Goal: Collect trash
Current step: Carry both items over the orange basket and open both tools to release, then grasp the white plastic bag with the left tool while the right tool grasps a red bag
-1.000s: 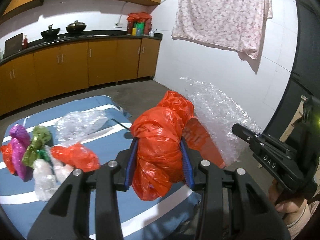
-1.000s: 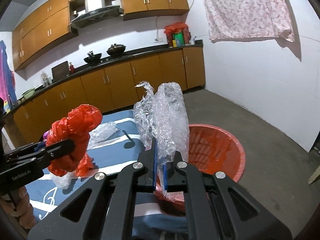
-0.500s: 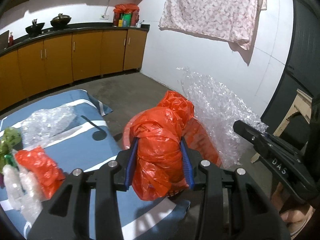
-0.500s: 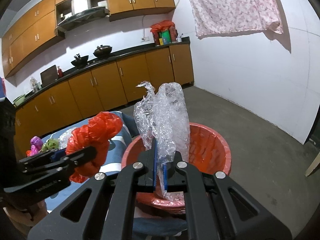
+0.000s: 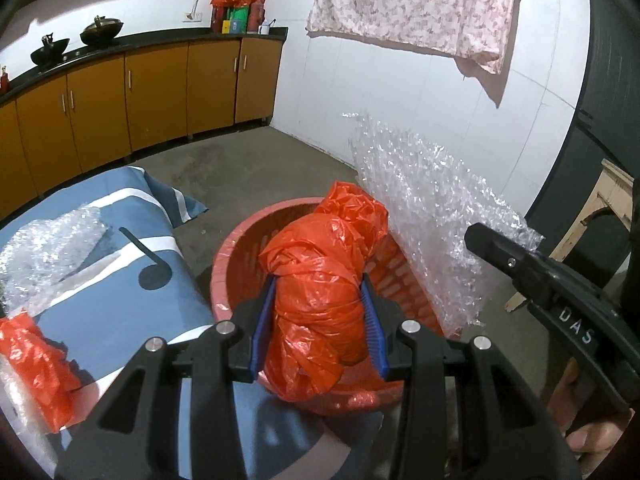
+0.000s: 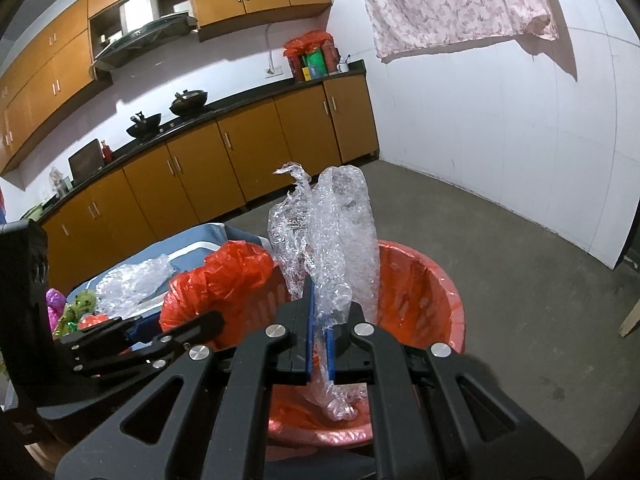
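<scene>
my left claw (image 5: pixel 318 326), clamped on the red bag (image 5: pixel 320 292), and right claw (image 6: pixel 319 330), pinching the bubble wrap (image 6: pixel 332 236), have swung from the bench to over the red basket (image 6: pixel 420 280), ready for release.

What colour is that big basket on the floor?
Red, the basket shows best in the right wrist view.

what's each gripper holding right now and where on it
Left hand-held gripper: orange bag bundle, clamped around its middle. Right hand-held gripper: bubble wrap, pinched near its lower end.
</scene>
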Motion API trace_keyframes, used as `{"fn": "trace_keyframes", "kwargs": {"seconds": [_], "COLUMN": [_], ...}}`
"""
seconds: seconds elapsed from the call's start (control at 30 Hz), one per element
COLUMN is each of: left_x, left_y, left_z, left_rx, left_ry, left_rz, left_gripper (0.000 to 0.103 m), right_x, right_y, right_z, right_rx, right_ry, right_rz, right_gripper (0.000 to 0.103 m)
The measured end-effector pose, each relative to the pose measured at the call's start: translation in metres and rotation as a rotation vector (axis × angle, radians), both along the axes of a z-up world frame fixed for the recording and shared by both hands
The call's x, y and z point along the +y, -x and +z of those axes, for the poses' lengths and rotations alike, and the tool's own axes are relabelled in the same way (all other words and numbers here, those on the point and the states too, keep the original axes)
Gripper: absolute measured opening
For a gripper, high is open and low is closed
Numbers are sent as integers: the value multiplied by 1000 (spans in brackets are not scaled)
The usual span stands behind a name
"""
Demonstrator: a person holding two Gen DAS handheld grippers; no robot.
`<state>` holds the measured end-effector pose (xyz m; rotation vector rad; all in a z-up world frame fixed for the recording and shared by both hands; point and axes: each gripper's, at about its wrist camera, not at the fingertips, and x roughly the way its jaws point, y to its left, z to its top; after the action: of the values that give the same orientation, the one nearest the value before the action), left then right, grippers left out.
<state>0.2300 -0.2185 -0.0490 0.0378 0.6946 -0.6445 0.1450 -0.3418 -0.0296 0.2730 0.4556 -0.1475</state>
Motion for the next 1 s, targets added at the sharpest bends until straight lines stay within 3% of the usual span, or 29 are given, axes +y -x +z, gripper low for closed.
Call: {"fn": "trace_keyframes", "kwargs": {"seconds": [0.27, 0.4, 0.53, 0.67, 1.0], "left_x": [-15, -17, -11, -1, 50], "left_y": [-19, -26, -29, -30, 3], "left_z": [-19, -27, -32, -31, -7], "left_rx": [27, 50, 61, 70, -6], "left_ry": [-14, -19, -28, -27, -53], "left_rz": [1, 3, 14, 34, 128], "left_gripper": [41, 47, 54, 56, 64], "right_x": [-4, -6, -9, -12, 4], "right_y": [-14, -18, -18, -13, -3], "right_z": [-5, -7, -11, -13, -5], "right_rx": [6, 10, 25, 26, 34], "right_ry": [-21, -57, -63, -68, -32], "right_rz": [-5, 7, 4, -10, 16], "right_gripper": [5, 6, 13, 32, 33]}}
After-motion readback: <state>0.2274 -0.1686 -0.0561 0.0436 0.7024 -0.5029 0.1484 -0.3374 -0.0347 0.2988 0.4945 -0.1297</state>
